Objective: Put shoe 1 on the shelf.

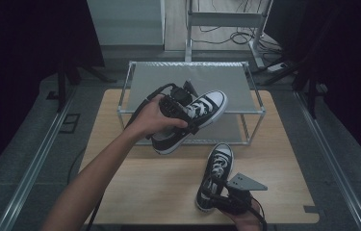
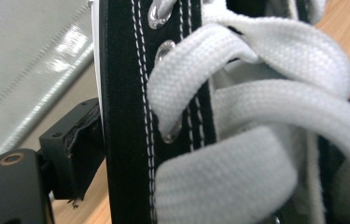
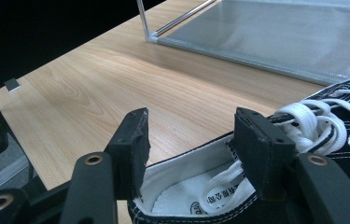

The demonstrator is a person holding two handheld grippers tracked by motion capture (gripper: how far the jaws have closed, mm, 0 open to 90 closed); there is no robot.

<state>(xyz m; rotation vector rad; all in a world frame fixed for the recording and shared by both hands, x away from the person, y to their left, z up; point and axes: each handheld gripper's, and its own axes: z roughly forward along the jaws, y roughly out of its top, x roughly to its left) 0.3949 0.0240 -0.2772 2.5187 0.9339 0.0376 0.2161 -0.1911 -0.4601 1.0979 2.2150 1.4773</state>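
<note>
A black canvas sneaker with white laces and toe cap (image 1: 208, 107) hangs tilted in the air in front of the shoe rack (image 1: 187, 77). My left gripper (image 1: 191, 118) is shut on its side by the lace panel. In the left gripper view the laces and eyelets (image 2: 238, 107) are very close, and one black finger (image 2: 77, 149) presses the canvas. The matching sneaker (image 1: 218, 166) lies on the wooden table (image 1: 139, 183), toe pointing away. My right gripper (image 3: 189, 140) stands open over its heel opening (image 3: 186, 186), pads not squeezing it.
The two-tier metal rack has grey shelves (image 3: 280, 37) and thin posts at the back of the table. Bare wood (image 3: 93, 84) lies around the resting sneaker. Dark floor, rails and cables surround the table.
</note>
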